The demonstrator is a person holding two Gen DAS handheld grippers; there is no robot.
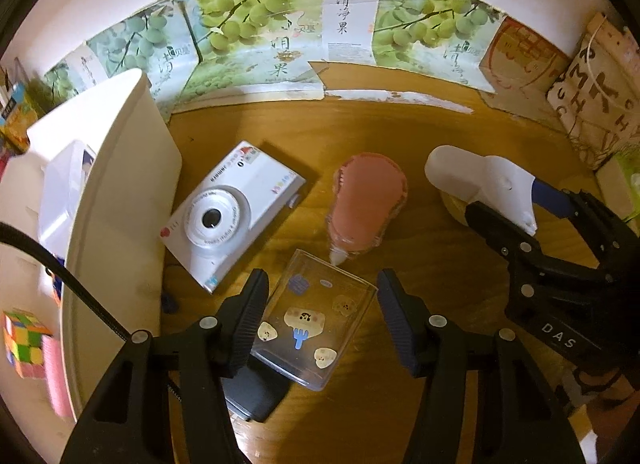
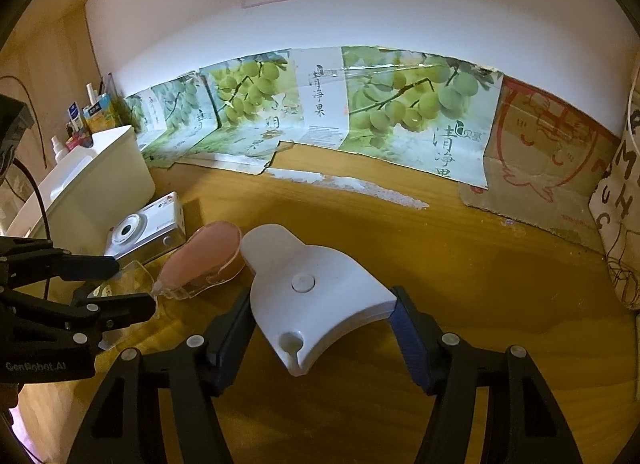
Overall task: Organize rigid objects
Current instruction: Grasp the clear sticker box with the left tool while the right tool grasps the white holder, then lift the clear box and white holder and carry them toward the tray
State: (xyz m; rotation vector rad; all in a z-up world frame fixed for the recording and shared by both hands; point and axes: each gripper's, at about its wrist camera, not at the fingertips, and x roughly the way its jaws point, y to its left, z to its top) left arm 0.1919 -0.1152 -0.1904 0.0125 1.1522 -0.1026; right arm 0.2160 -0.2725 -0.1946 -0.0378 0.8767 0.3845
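**Partner:** Where's the clear case?

**Me:** The clear sticker case (image 1: 314, 320) lies flat on the wooden desk (image 1: 400, 136), just this side of the white camera (image 1: 234, 212), and sits right between my left gripper (image 1: 322, 322) pads. Its long axis runs away from me, tilted toward the pink tape dispenser (image 1: 366, 204) beyond it. The left pad touches its edge; on the right I can see a sliver of gap, so I can't tell if it's truly clamped.

**Partner:** And the other hand?

**Me:** My right gripper (image 2: 322, 324) is clenched on the white tape dispenser (image 2: 316, 292), over on the far side of the pink one from the camera.

**Partner:** Where does it all go?

**Me:** I'd guess the white storage bin (image 1: 120, 168), touching the camera's far side. The left hand is clearly nearer it.
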